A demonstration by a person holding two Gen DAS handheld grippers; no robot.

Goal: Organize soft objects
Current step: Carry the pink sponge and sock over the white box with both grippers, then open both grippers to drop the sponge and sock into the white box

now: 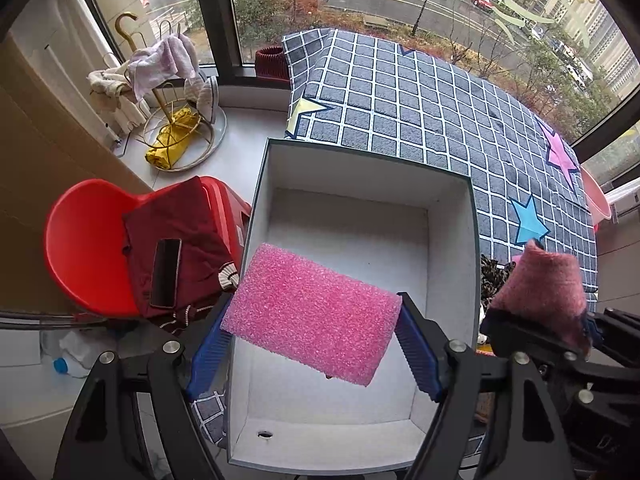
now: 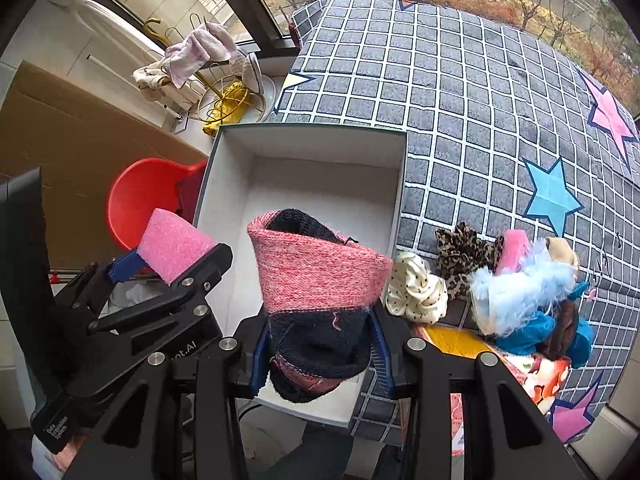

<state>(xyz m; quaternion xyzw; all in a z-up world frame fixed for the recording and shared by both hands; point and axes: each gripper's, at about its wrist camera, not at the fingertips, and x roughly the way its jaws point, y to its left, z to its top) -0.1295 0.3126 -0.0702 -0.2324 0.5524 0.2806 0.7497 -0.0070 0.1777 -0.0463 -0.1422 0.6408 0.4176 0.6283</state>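
Two soft things hang over the empty box (image 1: 276,168): left gripper (image 1: 316,344) squeezes the pink sponge (image 1: 312,314), right gripper (image 2: 320,354) squeezes the knit sock (image 2: 316,276); next, let go inside.

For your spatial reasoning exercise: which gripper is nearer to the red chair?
Left. The left gripper holds its pink sponge beside the red chair; the right gripper is across the box.

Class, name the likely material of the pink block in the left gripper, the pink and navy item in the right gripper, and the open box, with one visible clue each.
Pink block: probably foam sponge; matte, bubbly surface.
Pink and navy item: knitted fabric, likely a sock; ribbed weave, loose threads.
Open box: seemingly cardboard; thin, stiff, matte white walls.
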